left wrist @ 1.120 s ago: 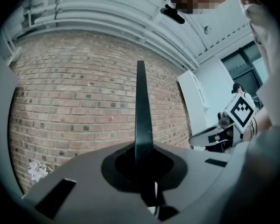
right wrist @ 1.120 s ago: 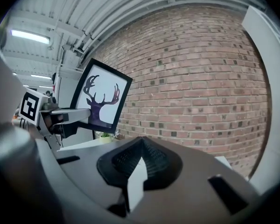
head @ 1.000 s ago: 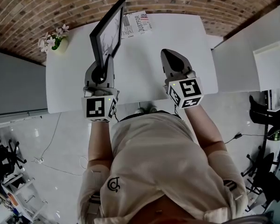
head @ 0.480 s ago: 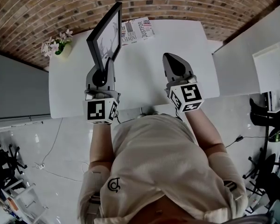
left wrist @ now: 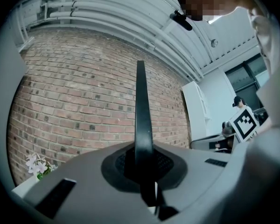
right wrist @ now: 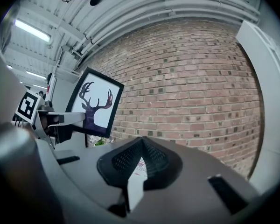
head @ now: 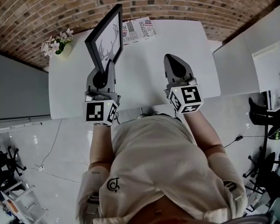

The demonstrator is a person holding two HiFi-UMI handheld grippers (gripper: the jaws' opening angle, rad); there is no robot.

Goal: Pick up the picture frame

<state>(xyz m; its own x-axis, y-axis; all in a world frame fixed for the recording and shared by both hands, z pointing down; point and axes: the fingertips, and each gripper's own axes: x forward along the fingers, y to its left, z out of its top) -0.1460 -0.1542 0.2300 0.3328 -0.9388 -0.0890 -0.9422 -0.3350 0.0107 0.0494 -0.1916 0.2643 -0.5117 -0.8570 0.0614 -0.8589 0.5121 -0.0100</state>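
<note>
The picture frame (head: pixel 105 35) is black with a deer silhouette on white, and it is held upright off the white table (head: pixel 144 78). My left gripper (head: pixel 104 65) is shut on the frame's lower edge. In the left gripper view the frame (left wrist: pixel 141 115) runs edge-on up out of my left gripper (left wrist: pixel 142 171). My right gripper (head: pixel 174 59) hovers over the table's right half, shut with nothing in it. In the right gripper view the frame (right wrist: pixel 95 104) faces me at the left, beyond my right gripper (right wrist: pixel 140 161).
A magazine (head: pixel 137 30) lies flat at the table's far edge. A small vase of pale flowers (head: pixel 58 43) stands at the far left corner. A brick wall (head: pixel 177 3) runs behind the table. A white cabinet (head: pixel 252 55) stands to the right.
My left gripper has shifted a little with the frame, and the frame has rolled slightly so more of its picture shows. The right gripper has stayed put.
</note>
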